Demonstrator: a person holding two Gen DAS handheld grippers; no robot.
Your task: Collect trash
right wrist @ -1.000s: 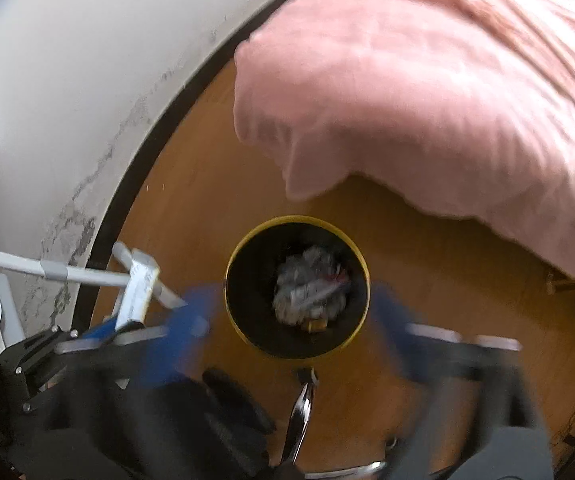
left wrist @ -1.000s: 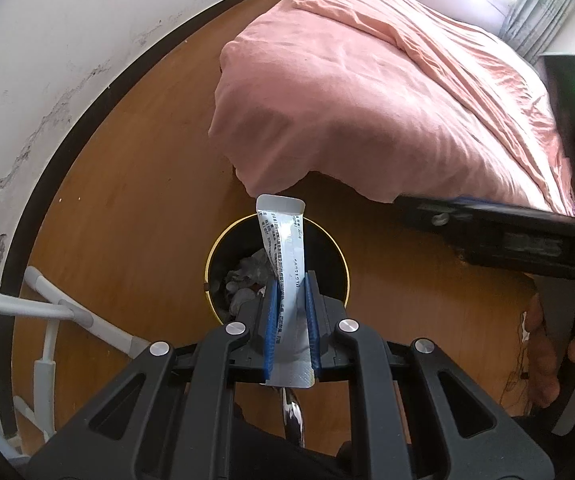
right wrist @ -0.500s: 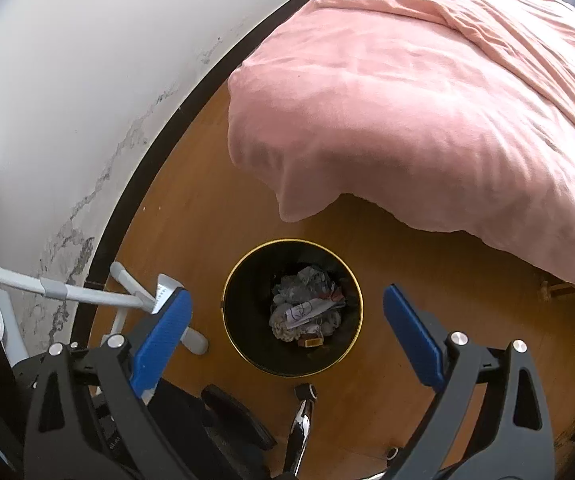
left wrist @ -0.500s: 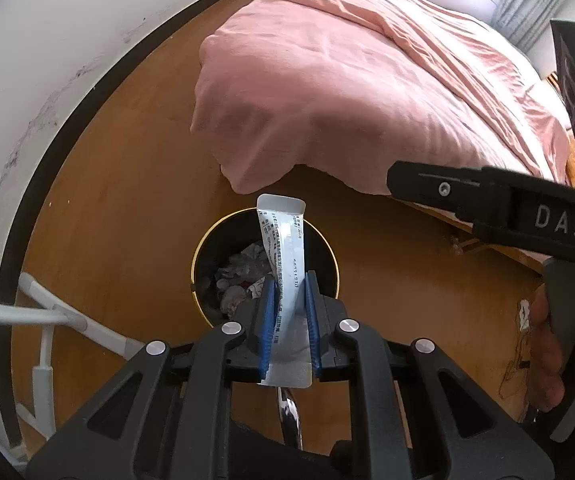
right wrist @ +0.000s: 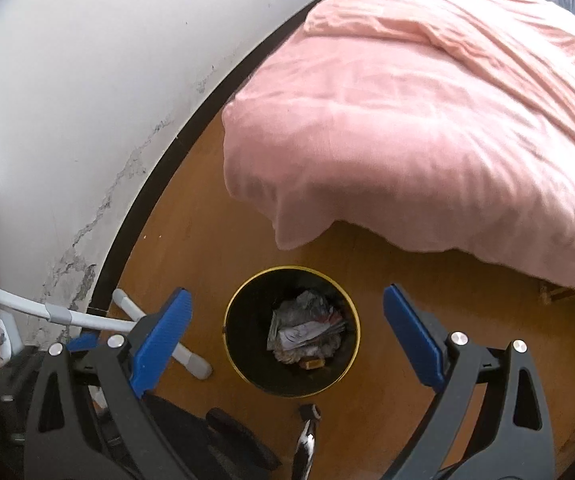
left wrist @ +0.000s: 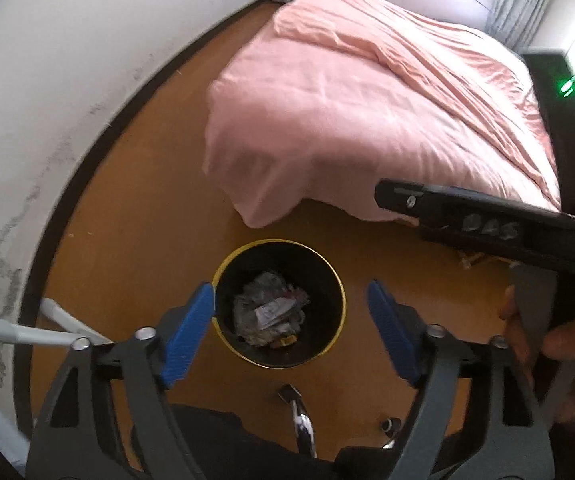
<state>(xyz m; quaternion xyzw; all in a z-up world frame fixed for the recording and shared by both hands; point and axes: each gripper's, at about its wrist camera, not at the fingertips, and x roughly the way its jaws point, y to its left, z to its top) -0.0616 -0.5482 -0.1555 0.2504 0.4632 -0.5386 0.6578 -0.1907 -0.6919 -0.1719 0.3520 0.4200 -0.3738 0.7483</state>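
A round black trash bin point(left wrist: 223, 328) with a yellow rim stands on the wooden floor, also seen in the right wrist view as the bin point(right wrist: 247, 356). Crumpled grey trash point(left wrist: 265, 312) lies inside, with a white wrapper on top; the trash point(right wrist: 305, 330) shows in the right view too. My left gripper point(left wrist: 289, 334) hangs above the bin, its jaws opening wide with nothing between them. My right gripper point(right wrist: 287, 338) also stands open and empty above the bin. A hand point(left wrist: 559, 344) holds the right gripper's handle at the right of the left view.
A bed with a pink cover point(left wrist: 367, 112) fills the far side, its corner hanging close to the bin. A white wall with a dark baseboard point(right wrist: 159, 184) runs along the left. A white tube frame point(right wrist: 87, 320) stands at the left, a dark chair base below the grippers.
The left gripper let go of the white wrapper it held upright; its jaws now stand wide and the wrapper is gone from between them. The left gripper rose. The right gripper stayed open.
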